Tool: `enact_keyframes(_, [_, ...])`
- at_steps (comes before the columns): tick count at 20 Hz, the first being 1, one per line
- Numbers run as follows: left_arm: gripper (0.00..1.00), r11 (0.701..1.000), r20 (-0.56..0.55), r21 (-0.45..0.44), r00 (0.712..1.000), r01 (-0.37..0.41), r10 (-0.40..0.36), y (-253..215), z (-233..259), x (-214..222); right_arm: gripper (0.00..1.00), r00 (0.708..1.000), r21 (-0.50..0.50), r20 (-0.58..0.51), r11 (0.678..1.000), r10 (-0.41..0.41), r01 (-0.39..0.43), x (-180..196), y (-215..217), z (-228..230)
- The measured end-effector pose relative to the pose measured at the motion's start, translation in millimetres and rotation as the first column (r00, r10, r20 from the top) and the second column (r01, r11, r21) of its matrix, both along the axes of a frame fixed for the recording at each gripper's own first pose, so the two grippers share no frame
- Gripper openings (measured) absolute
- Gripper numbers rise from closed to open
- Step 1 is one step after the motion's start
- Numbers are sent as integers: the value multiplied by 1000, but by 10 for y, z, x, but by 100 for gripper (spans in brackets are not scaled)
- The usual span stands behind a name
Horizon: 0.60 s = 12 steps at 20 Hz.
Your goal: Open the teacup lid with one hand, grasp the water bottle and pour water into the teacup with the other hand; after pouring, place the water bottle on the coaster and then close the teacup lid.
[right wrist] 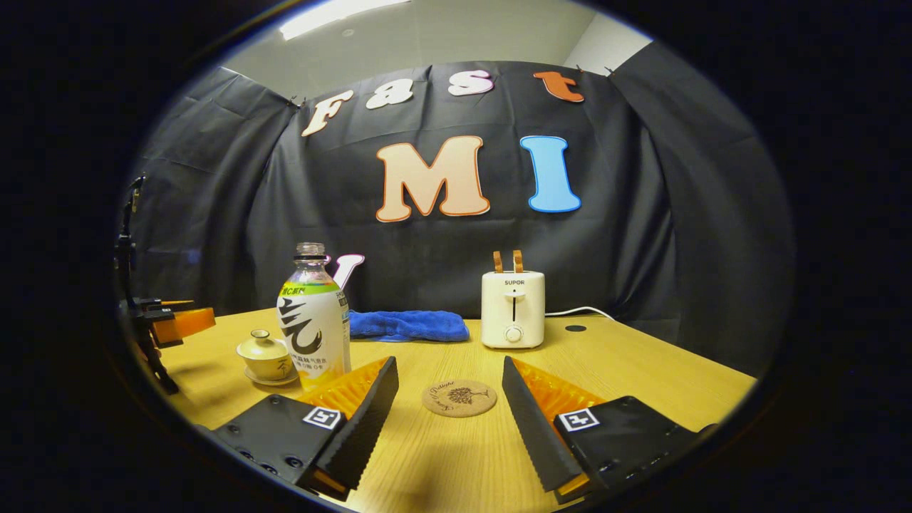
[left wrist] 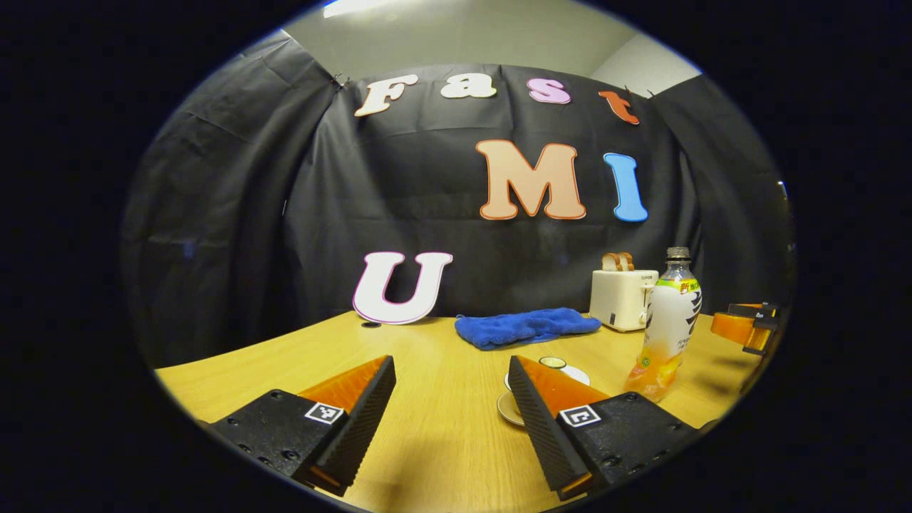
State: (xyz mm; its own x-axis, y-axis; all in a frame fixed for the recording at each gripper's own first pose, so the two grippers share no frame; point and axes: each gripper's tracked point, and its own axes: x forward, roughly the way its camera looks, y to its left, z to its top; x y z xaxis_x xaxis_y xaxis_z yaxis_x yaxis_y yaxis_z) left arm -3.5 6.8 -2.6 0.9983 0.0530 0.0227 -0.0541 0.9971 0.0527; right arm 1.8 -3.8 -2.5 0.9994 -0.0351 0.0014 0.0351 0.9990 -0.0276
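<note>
Left gripper view, left to right: left gripper [left wrist: 450,388] is hovering low over the wooden table [left wrist: 442,442], fingers spread wide, gripping nothing. Bare tabletop is sitting between the fingers. Blue towel [left wrist: 526,327] is lying at the back, near the wall. Teacup [left wrist: 552,370] on its saucer is sitting just behind the right-hand finger, mostly hidden by it; only the lid top and a bit of saucer rim are showing, lid on. White toaster [left wrist: 623,298] with two slices sticking up is standing at the back. Water bottle [left wrist: 666,324] is standing upright just right of the teacup, cap off, orange liquid low in it. Right gripper [left wrist: 748,328] is peeking in at the far right edge; can't tell its opening from here.

Right gripper view, left to right: left gripper [right wrist: 171,324] is showing at the far left edge, above the table. Teacup [right wrist: 266,355] is sitting lidded on its saucer, just left of the bottle [right wrist: 315,320]. Bottle is standing upright, close behind the left-hand finger, not touched. Towel [right wrist: 406,324] is lying behind it. Round cork coaster [right wrist: 459,397] is lying bare on the table [right wrist: 456,463], between the fingers and slightly ahead of them. Right gripper [right wrist: 449,385] is hovering with fingers spread wide, empty. Toaster [right wrist: 513,308] is standing behind the coaster, cord trailing off right.
</note>
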Motion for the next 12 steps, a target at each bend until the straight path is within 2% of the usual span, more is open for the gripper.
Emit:
enact_keyframes(3, [94,1000,-47,8,999,6,-6,6,-66,34,94,1000,-1,1,1000,-4,4,-3,-5,-1])
enact_keyframes(4, [93,1000,-36,5,999,7,-7,13,-53,28,99,1000,0,1,1000,-7,7,-8,-11,1])
enact_keyframes(5, [94,1000,-21,2,1000,9,-9,-4,-6,11,94,1000,0,2,1000,-8,8,-4,-10,-6])
enact_keyframes(8, [94,1000,-34,9,999,15,-15,-19,-64,47,94,1000,-1,2,1000,-7,7,2,-3,5])
enact_keyframes(9, [94,1000,-35,9,999,28,-28,-51,-62,56,99,1000,-1,2,1000,-10,10,4,-10,-1])
enact_keyframes(12, [94,998,-33,11,998,60,-60,-107,-51,72,94,1000,-1,2,1000,-14,14,1,-19,5])
